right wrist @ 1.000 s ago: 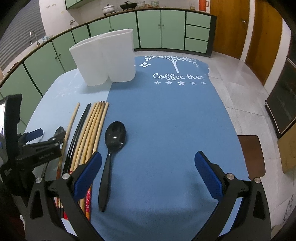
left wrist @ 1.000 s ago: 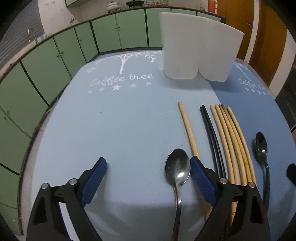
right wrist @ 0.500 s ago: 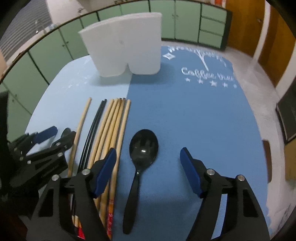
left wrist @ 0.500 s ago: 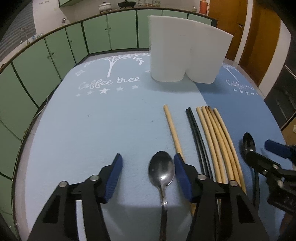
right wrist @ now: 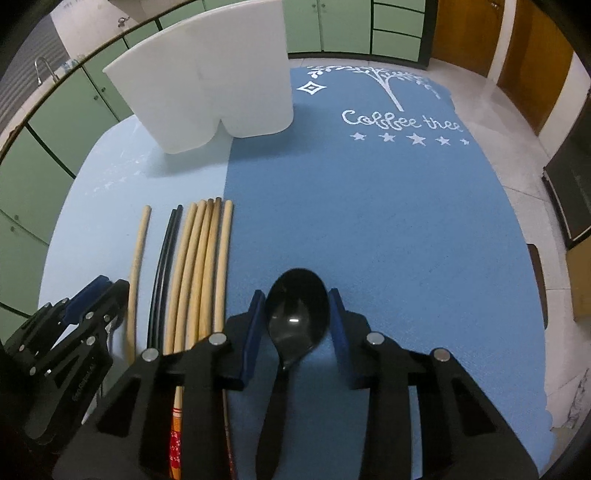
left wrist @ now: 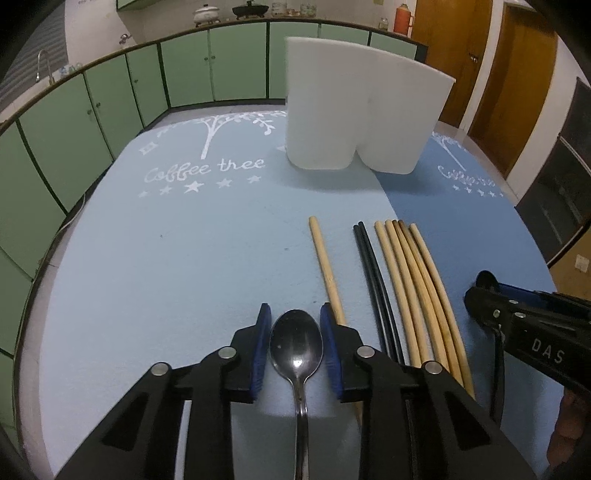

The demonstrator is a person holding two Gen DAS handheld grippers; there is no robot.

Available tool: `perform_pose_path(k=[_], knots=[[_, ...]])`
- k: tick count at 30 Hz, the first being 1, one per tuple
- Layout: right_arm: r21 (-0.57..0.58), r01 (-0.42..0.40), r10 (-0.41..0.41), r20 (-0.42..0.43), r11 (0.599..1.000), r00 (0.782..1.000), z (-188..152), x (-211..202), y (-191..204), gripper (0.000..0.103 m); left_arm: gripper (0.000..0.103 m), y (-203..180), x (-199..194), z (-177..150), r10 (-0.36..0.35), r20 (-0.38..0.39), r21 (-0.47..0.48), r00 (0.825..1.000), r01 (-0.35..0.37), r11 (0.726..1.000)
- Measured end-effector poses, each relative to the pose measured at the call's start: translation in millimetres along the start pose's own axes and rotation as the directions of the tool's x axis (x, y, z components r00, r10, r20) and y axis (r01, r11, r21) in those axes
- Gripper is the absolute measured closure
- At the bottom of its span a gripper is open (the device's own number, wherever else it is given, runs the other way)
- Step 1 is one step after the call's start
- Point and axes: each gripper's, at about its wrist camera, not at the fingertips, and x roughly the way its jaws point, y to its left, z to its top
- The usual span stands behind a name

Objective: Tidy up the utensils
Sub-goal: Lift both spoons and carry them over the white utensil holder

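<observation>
Home kitchen: curved run of green cabinets (left wrist: 184, 70), chrome sink tap (left wrist: 43, 62), lidded white pot (left wrist: 204, 14) on counter.

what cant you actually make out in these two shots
- Inside of the white holder: both views show only its outer walls, so its contents stay unknown.
- Metal spoon handle end: left wrist view, cut off by the bottom edge between the closing left gripper.
- Black spoon handle end: right wrist view, cut off at the bottom; the right gripper is closing around it.
- Chopsticks' near ends: hidden under gripper bodies.
</observation>
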Motion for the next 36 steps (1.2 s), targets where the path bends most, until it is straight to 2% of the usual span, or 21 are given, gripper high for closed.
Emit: perform_pose_path(k=[2, 3, 7, 11, 15, 20, 26, 27, 30, 33, 36], knots=[[0.009, -0.049, 0.049, 0.011, 0.999, 0.999, -0.8, -3.9, -4.4, 0.07, 0.076, 1.3, -4.8, -1.3, 0.0, 0.022, -0.009, 1.0, 0.0, 1.0], [0.02, -0.105, 0.104, 0.031, 0.994, 0.994, -2.1, -8.5, -8.8, 0.07, 0.076, 2.4, -8.5, -1.9, 0.0, 0.038, -0.012, 0.999, 0.0, 1.0], [-0.028, -0.154, 0.156, 0.125, 0.988, 0.98, -3.3, -28.9, -14.1, 0.07, 0.076, 6.2, -29.9, -2.2, 0.006, 0.132, -0.025, 0.991, -0.002, 1.0], [-0.055, -0.223, 0.23, 0.193, 0.973, 0.954, 8.0, -48.2, -18.1, 0.07, 0.076, 9.1, -47.8, 3.3, 0.01, 0.214, -0.031, 0.977, -0.004, 1.0], [-0.095, -0.277, 0.293, 0.268, 0.956, 0.918, 21.1, -69.3, -21.0, 0.07, 0.076, 13.2, -66.0, 14.0, 0.003, 0.291, -0.044, 0.957, 0.01, 0.999], [-0.136, -0.31, 0.338, 0.369, 0.941, 0.866, 46.0, -91.6, -24.8, 0.07, 0.076, 17.4, -89.7, 37.3, -0.01, 0.391, -0.053, 0.921, 0.033, 0.998], [-0.177, -0.289, 0.339, 0.49, 0.941, 0.803, 81.5, -108.4, -28.8, 0.07, 0.076, 21.9, -108.0, 68.5, -0.029, 0.482, -0.064, 0.876, 0.068, 0.996], [-0.185, -0.28, 0.336, 0.517, 0.942, 0.787, 89.9, -112.5, -28.4, 0.07, 0.076, 22.4, -110.3, 72.8, -0.03, 0.496, -0.065, 0.868, 0.072, 0.995], [-0.199, -0.26, 0.327, 0.577, 0.945, 0.748, 109.4, -117.6, -28.6, 0.07, 0.076, 23.2, -124.7, 94.4, -0.042, 0.551, -0.061, 0.834, 0.09, 0.994], [-0.214, -0.233, 0.316, 0.641, 0.949, 0.699, 137.3, -120.8, -24.1, 0.07, 0.076, 19.9, -133.7, 118.8, -0.054, 0.593, -0.041, 0.804, 0.098, 0.994], [-0.215, -0.189, 0.286, 0.689, 0.958, 0.665, 158.9, -116.2, -19.8, 0.07, 0.076, 15.5, -137.6, 151.3, -0.068, 0.634, -0.019, 0.77, 0.104, 0.994]])
